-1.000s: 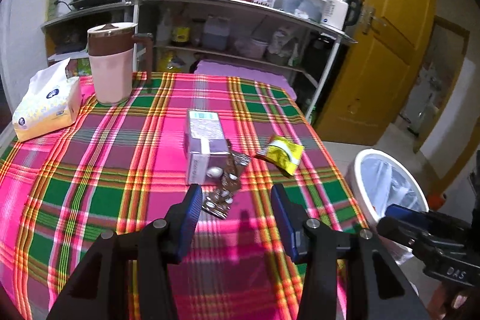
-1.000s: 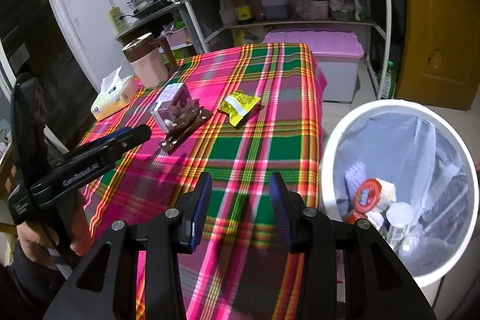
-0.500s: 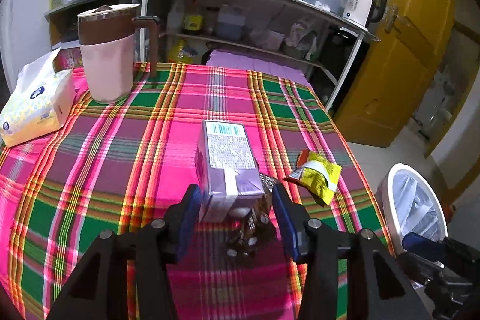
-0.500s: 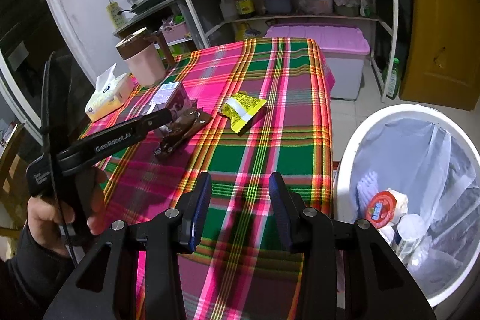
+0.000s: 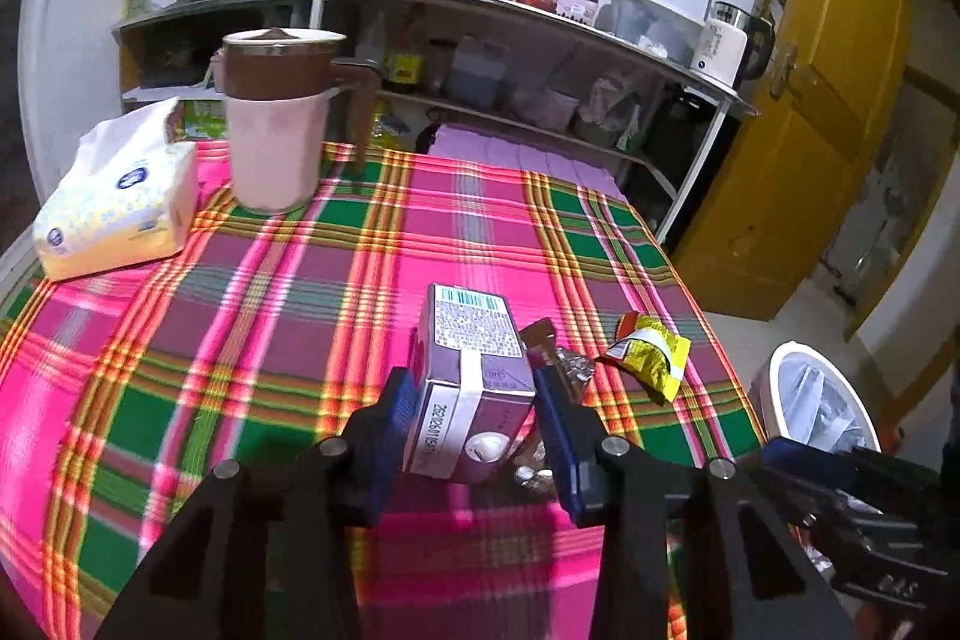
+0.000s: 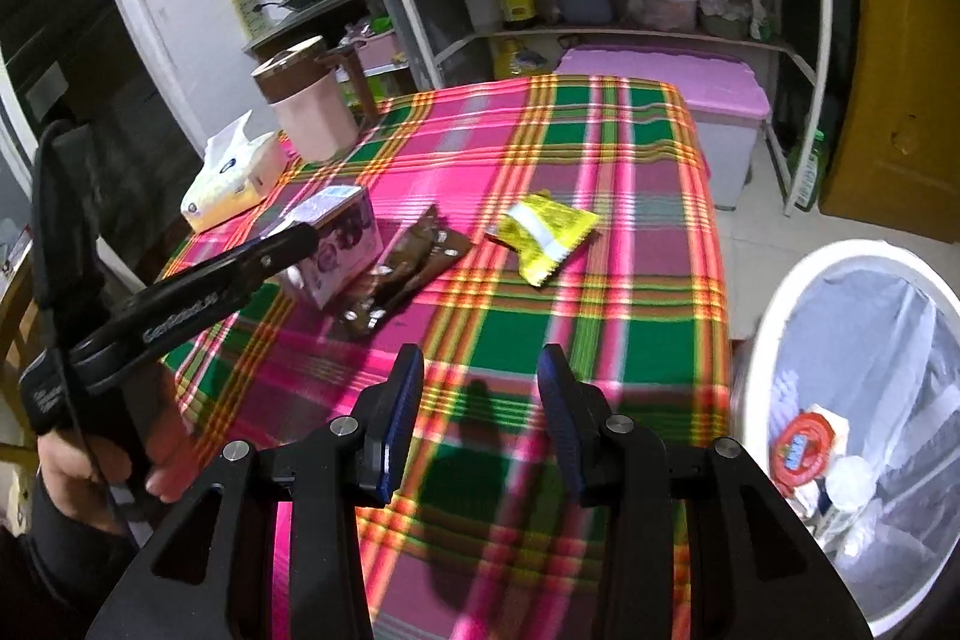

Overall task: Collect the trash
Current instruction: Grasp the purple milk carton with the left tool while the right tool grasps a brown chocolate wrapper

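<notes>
Left gripper point(image 5: 474, 400) closing round purple carton point(image 5: 471, 376), barcode label up

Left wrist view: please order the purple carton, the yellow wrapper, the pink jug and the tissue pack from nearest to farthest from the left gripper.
1. Purple carton: between the fingers of the left gripper.
2. Yellow wrapper: just beyond, to the right.
3. Tissue pack and pink jug: both at the far left; too close to call.
</notes>
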Demonstrator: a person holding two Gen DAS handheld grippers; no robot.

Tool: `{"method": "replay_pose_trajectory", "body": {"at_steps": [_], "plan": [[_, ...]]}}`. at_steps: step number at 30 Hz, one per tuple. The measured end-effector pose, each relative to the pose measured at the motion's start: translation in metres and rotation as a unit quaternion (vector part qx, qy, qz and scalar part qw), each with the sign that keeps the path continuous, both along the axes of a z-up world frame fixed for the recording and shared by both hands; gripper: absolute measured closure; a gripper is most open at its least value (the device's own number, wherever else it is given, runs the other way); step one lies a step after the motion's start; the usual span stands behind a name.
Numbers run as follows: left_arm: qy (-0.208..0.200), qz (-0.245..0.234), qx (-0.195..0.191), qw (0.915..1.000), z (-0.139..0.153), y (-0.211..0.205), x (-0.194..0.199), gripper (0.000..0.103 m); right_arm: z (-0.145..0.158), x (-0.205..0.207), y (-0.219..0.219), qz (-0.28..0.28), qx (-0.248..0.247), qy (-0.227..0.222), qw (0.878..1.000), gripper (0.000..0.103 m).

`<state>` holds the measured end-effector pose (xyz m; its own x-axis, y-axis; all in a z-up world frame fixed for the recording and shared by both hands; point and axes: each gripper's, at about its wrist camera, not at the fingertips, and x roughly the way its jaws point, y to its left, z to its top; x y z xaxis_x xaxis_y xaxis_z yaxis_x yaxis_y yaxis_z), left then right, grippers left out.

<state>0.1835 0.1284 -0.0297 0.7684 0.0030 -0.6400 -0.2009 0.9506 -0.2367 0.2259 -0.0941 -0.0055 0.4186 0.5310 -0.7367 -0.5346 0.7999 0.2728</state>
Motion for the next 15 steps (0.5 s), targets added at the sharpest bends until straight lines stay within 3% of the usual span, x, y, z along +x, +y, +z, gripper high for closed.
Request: {"method": "replay_pose_trajectory", "body": {"at_steps": [15], "plan": [[-0.01, 0.021, -0.009, 0.9997, -0.002, 0.035, -0.034, 0.061, -0.011, 0.017, 0.073, 0.026, -0.026, -0.007, 0.999, 0.067]]}}
